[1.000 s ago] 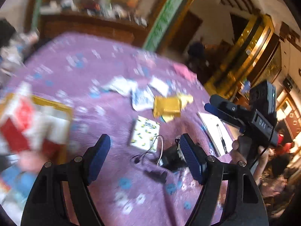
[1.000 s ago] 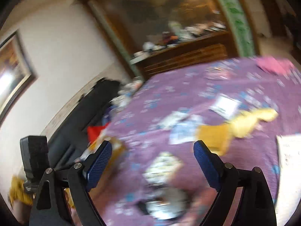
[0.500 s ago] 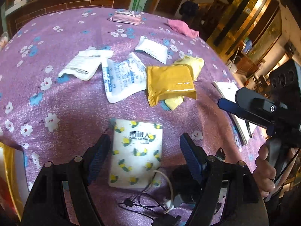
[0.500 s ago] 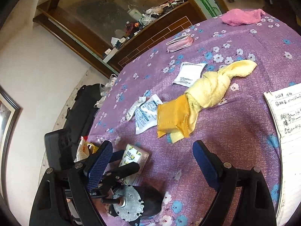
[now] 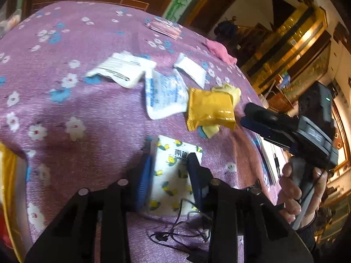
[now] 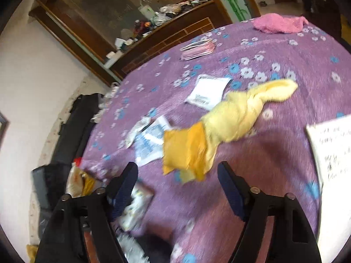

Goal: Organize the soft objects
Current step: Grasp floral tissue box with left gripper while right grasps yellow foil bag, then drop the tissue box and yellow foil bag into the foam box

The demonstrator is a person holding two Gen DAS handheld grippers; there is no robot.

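My left gripper (image 5: 170, 173) is closed around a white tissue pack with yellow prints (image 5: 173, 177) lying on the purple flowered cloth (image 5: 76, 100); its jaws press both sides. The pack also shows in the right wrist view (image 6: 137, 208). My right gripper (image 6: 177, 188) is open and empty, just short of an orange packet (image 6: 184, 151) that lies on a yellow towel (image 6: 239, 114). It also shows in the left wrist view (image 5: 258, 120), right of the orange packet (image 5: 210, 111).
White packets (image 5: 122, 68) (image 5: 164, 94) (image 5: 190, 69), a pink pack (image 5: 164, 27) and a pink towel (image 6: 276, 23) lie farther back. A paper sheet (image 6: 331, 144) lies at right. Black cables (image 5: 182, 230) lie under my left gripper. A box (image 5: 8, 188) sits at left.
My left gripper has moved down onto the tissue pack and closed on it. My right gripper has moved forward toward the orange packet, still open.
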